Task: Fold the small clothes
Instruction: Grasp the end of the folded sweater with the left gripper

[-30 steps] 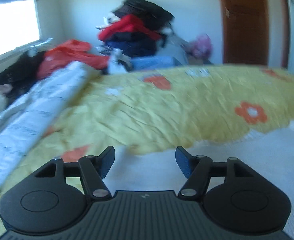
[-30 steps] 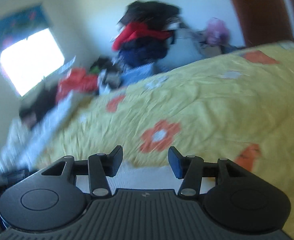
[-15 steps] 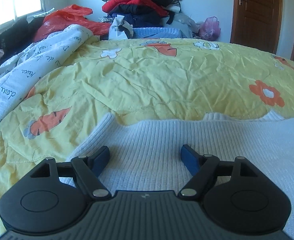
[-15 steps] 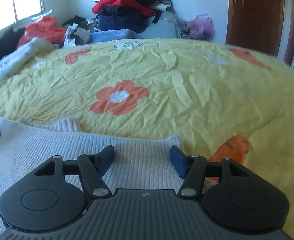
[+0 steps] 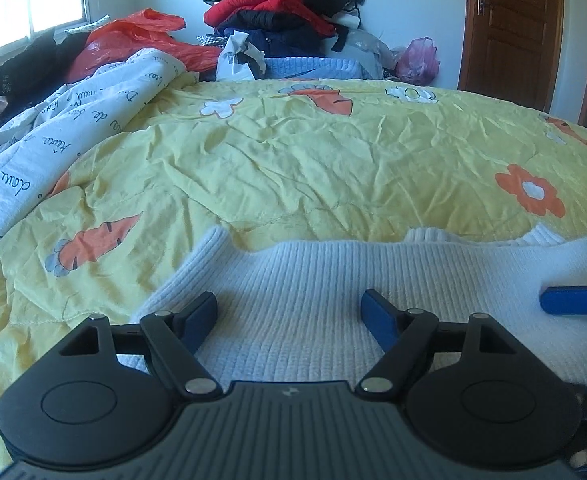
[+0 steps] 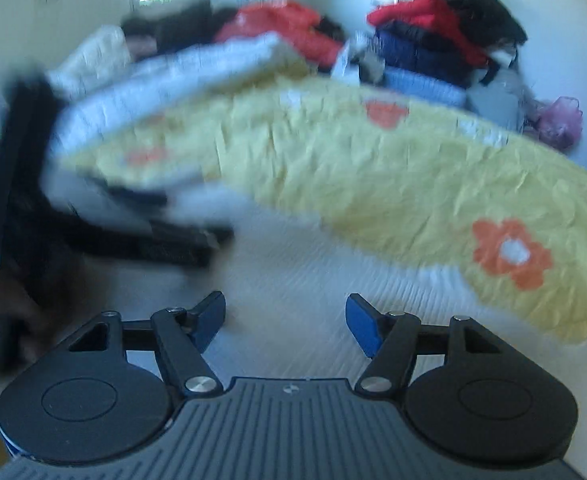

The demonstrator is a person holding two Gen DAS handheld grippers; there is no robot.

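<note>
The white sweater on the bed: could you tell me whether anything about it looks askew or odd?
The white sweater lies mostly flat on the yellow quilt, but its far left corner juts out. Nothing looks damaged.

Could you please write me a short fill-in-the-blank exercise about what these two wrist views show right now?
1. The white ribbed sweater lies on a quilt whose main colour is ____.
2. The left hand-held gripper has its jaws ____ above the sweater.
3. The right hand-held gripper holds ____ between its jaws.
4. The door beyond the bed is ____.

Missing words: yellow; open; nothing; closed
</note>
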